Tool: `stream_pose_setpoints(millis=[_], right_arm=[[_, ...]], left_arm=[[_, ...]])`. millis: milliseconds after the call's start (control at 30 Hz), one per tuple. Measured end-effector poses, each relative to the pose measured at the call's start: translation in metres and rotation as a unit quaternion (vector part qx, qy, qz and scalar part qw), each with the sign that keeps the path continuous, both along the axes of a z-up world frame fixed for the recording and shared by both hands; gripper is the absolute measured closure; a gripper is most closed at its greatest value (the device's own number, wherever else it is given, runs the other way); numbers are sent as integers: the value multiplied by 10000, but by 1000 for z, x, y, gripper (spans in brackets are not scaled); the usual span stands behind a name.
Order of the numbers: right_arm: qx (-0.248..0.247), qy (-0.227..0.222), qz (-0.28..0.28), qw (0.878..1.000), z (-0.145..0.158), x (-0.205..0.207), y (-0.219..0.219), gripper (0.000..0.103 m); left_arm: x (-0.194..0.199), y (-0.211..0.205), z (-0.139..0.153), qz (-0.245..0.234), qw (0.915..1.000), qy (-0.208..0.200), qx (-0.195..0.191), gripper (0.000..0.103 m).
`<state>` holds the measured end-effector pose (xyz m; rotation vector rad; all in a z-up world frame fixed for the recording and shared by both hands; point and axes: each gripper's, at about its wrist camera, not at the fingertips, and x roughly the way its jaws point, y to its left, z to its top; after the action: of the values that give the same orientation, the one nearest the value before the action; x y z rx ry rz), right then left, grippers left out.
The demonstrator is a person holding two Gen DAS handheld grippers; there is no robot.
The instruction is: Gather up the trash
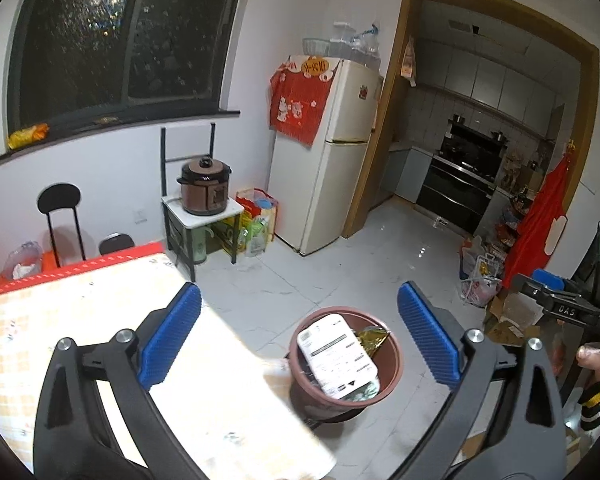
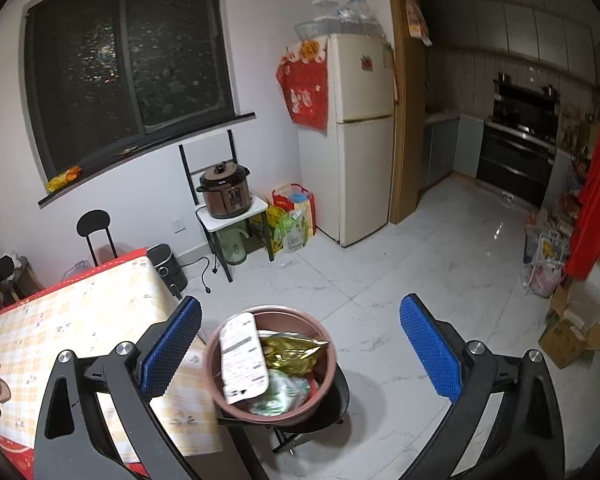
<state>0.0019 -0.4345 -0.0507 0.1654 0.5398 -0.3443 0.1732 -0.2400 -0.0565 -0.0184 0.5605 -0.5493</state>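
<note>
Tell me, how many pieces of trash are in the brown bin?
3 visible in the brown bin: white packet on the left, gold wrapper at the middle, green-white bag beneath. More may be hidden under them.

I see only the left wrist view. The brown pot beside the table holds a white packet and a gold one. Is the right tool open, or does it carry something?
Observer: The right tool is open. Nothing is between its blue pads.
Operator: What does the pot stand on? My view hides it.
Observer: The brown pot stands on a black stool seat, close beside the table.
Operator: Is there anything on the floor past the far end of the table?
Observer: Yes, a black air fryer stands there, and its cord lies loose on the tiles.
</note>
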Motion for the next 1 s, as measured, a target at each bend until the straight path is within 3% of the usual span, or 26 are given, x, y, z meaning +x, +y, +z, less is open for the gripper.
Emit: stream_pose_setpoints(millis=[200,500,1000], right_arm=[[-179,-76,-28,9998,16,-17,67,5],[-239,-36,-21,9997,18,-33,141,5],[-397,141,-219,9989,17,-50,187,5]], left_arm=[[-27,59,18,80,9997,-233,0,6],[-57,128,18,137,9993,-341,67,6],[-79,158,11,21,9993,-348,126,6]])
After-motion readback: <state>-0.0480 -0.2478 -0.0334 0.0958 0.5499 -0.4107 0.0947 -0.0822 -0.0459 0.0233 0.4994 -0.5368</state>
